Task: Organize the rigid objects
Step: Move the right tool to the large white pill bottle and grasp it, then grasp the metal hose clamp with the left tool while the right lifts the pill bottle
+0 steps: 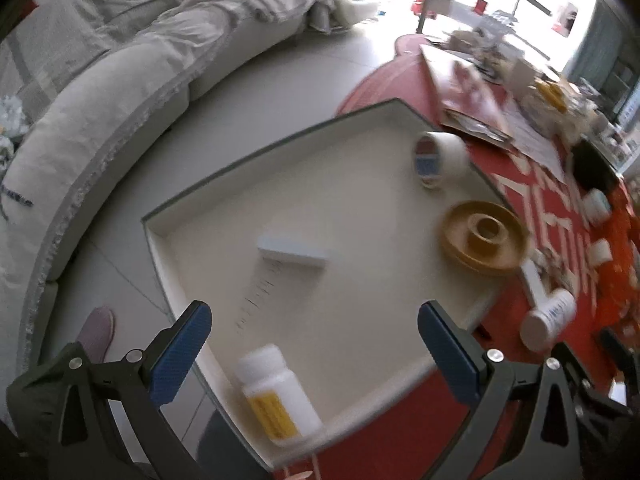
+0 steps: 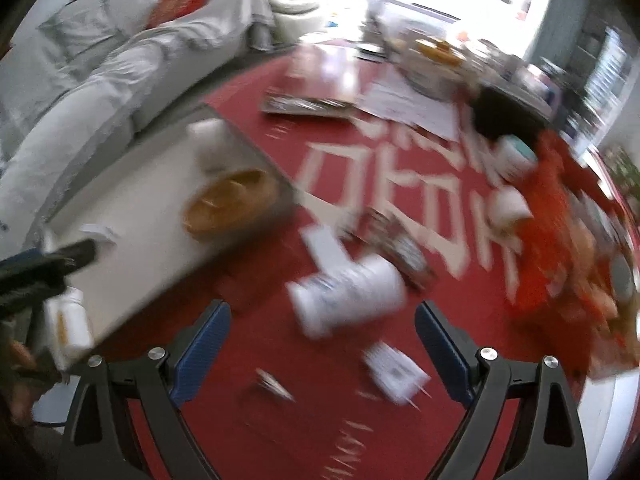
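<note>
Tray point(image 1: 192, 216), cream and shallow, resting on a red tablecloth point(image 1: 400, 432) beside a grey sofa point(image 1: 100, 128). Left gripper point(image 1: 316, 344) hanging above the tray's near end, jaws spread wide, nothing between the blue pads point(image 1: 180, 356). White pill bottle with yellow label point(image 1: 280, 396) lying on its side inside the tray, low between the two jaws and nearer the left one, touching neither. Farther in, a flat white box point(image 1: 294, 250) near the tray's middle; a tape roll point(image 1: 440, 158) and a tan round dish point(image 1: 484, 238) near the far right rim, apart from each other. Outside the tray, on the cloth, a white bottle with blue print point(image 1: 550, 314) on its side, just beyond the tray's right edge.

Right gripper point(image 2: 322, 354) over the red cloth, jaws likewise spread and empty. Same blue-print bottle point(image 2: 348, 292) lying ahead of the fingertips, roughly centred between the jaws but beyond them, untouched. Small white card point(image 2: 394, 372) flat on the cloth between the jaws, closer to the right one. Heavy motion blur in this view; the thin item near point(image 2: 274, 386) possibly a pen or a clip. Tray point(image 2: 132, 216) off to the left, well clear of the right jaws.
</note>
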Action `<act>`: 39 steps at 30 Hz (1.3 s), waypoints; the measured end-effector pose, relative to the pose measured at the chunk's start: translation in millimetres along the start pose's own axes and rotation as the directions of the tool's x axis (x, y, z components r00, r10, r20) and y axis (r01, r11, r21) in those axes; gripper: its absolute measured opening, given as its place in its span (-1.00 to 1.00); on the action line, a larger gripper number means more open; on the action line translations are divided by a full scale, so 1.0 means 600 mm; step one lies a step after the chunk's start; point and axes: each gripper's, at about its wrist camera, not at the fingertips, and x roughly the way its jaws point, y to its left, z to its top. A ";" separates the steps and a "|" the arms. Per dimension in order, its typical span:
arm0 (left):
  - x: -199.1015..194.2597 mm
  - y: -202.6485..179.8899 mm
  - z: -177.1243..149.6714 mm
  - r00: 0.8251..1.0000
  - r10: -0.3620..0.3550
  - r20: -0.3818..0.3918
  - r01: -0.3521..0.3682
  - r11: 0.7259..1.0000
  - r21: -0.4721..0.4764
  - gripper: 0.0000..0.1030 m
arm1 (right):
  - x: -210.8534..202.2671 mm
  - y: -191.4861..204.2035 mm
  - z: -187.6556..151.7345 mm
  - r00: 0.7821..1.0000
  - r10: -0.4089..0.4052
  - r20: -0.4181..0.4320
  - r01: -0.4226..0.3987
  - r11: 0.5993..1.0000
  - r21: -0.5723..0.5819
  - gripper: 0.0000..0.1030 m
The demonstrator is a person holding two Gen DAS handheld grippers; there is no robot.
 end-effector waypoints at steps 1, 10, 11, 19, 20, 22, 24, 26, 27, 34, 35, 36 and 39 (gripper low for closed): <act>-0.008 -0.009 -0.007 1.000 -0.011 0.003 0.011 1.000 0.016 1.00 | 0.000 -0.019 -0.011 1.000 -0.024 -0.004 0.024 0.999 0.029 0.82; -0.042 -0.091 -0.079 0.997 -0.072 -0.025 0.075 0.985 0.154 1.00 | 0.023 -0.108 -0.043 0.997 -0.021 -0.068 0.035 0.977 0.209 0.82; -0.042 -0.094 -0.086 0.997 -0.071 -0.031 0.075 0.983 0.165 1.00 | 0.024 -0.102 -0.035 0.999 0.020 -0.043 -0.011 0.982 0.190 0.82; -0.035 -0.095 -0.116 0.995 -0.055 -0.082 0.068 0.984 0.166 1.00 | 0.069 -0.016 0.005 0.997 0.069 -0.025 -0.070 0.995 -0.071 0.82; -0.035 -0.094 -0.117 0.995 -0.054 -0.083 0.068 0.984 0.165 1.00 | 0.077 -0.010 0.008 0.998 0.062 -0.030 -0.064 0.994 -0.088 0.82; -0.034 -0.097 -0.116 0.995 -0.047 -0.084 0.061 0.983 0.172 1.00 | 0.086 -0.005 0.009 0.998 0.054 -0.039 -0.058 0.993 -0.105 0.82; -0.033 -0.100 -0.118 0.995 -0.046 -0.087 0.061 0.982 0.180 1.00 | 0.092 -0.006 0.007 0.997 0.051 -0.057 -0.057 0.994 -0.099 0.55; -0.032 -0.105 -0.120 0.995 -0.048 -0.093 0.065 0.980 0.186 1.00 | 0.092 -0.014 0.001 0.996 0.051 -0.075 -0.056 0.996 -0.067 0.44; -0.032 -0.109 -0.122 0.994 -0.050 -0.096 0.068 0.979 0.191 1.00 | 0.094 -0.019 0.001 0.996 0.048 -0.077 -0.052 0.997 -0.050 0.44; -0.034 -0.154 -0.141 0.991 -0.071 -0.111 0.096 0.966 0.242 1.00 | 0.017 -0.110 -0.037 0.998 0.046 -0.038 -0.038 0.984 0.173 0.44; -0.031 -0.169 -0.144 0.991 -0.072 -0.113 0.099 0.962 0.254 1.00 | 0.005 -0.119 -0.049 0.998 0.041 -0.037 -0.033 0.982 0.186 0.44; -0.028 -0.181 -0.146 0.991 -0.072 -0.114 0.100 0.959 0.264 1.00 | -0.011 -0.131 -0.068 0.999 0.030 -0.038 -0.022 0.980 0.200 0.44; -0.015 -0.220 -0.152 0.994 -0.057 -0.094 0.083 0.949 0.305 1.00 | -0.036 -0.158 -0.115 0.998 0.026 -0.065 -0.010 0.971 0.239 0.44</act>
